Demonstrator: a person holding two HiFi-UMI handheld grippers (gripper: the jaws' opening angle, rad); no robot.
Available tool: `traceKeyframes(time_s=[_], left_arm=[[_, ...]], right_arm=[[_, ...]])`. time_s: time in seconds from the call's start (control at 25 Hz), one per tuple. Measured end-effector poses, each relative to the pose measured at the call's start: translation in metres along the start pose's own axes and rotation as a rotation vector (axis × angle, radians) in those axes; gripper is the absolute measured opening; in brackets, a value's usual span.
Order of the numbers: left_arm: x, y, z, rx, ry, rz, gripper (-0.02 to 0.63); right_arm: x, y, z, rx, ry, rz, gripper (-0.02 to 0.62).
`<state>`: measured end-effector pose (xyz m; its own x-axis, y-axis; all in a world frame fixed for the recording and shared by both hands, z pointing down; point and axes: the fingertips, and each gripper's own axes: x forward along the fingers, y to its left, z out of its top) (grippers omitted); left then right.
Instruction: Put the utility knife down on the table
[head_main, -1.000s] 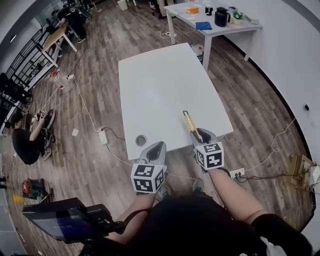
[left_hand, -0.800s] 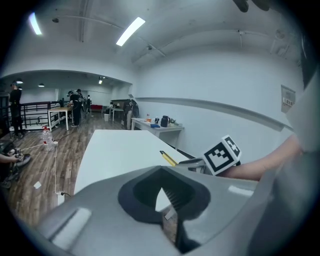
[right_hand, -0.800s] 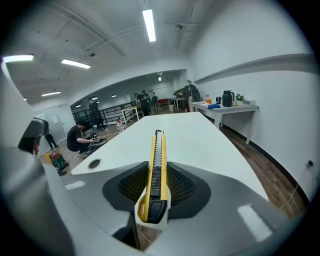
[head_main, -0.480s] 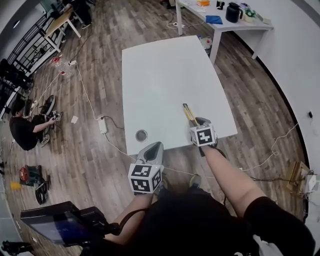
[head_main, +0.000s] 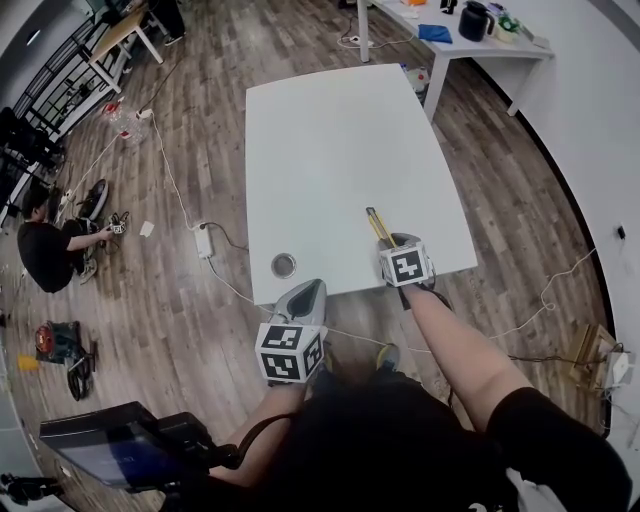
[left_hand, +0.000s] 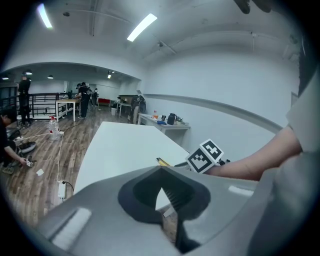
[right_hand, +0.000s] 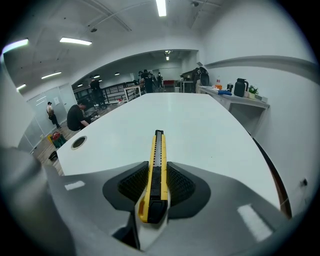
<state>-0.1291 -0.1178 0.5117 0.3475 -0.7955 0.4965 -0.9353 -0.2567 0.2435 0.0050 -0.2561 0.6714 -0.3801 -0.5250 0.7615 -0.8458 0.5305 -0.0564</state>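
The yellow and black utility knife sticks forward out of my right gripper, whose ribbed pads are shut on its body. In the head view the knife lies low over the white table near its front right corner, with the right gripper just behind it. I cannot tell whether the knife touches the tabletop. My left gripper hangs in front of the table's near edge, shut with nothing in it; its own view shows the jaws closed.
A round cable hole sits in the table near the front left corner. Another table with a black kettle and small items stands at the back right. Cables and a power strip lie on the wooden floor at left.
The right gripper with the knife has come slightly lower and nearer the table's front edge. The left gripper has barely moved.
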Motion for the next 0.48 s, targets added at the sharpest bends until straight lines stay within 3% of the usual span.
traceKeyframes(time_s=[0.4,0.48], left_arm=[[-0.0052,-0.0002,-0.0031,0.000,0.001,0.005,0.000],[-0.0043,-0.0008,-0.0026,0.001,0.000,0.003,0.000]], right_arm=[[0.0010,-0.0040,-0.0022,0.014,0.008,-0.004,0.143],[-0.0031,-0.0028,-0.0007,0.030,-0.006,0.011,0.190]])
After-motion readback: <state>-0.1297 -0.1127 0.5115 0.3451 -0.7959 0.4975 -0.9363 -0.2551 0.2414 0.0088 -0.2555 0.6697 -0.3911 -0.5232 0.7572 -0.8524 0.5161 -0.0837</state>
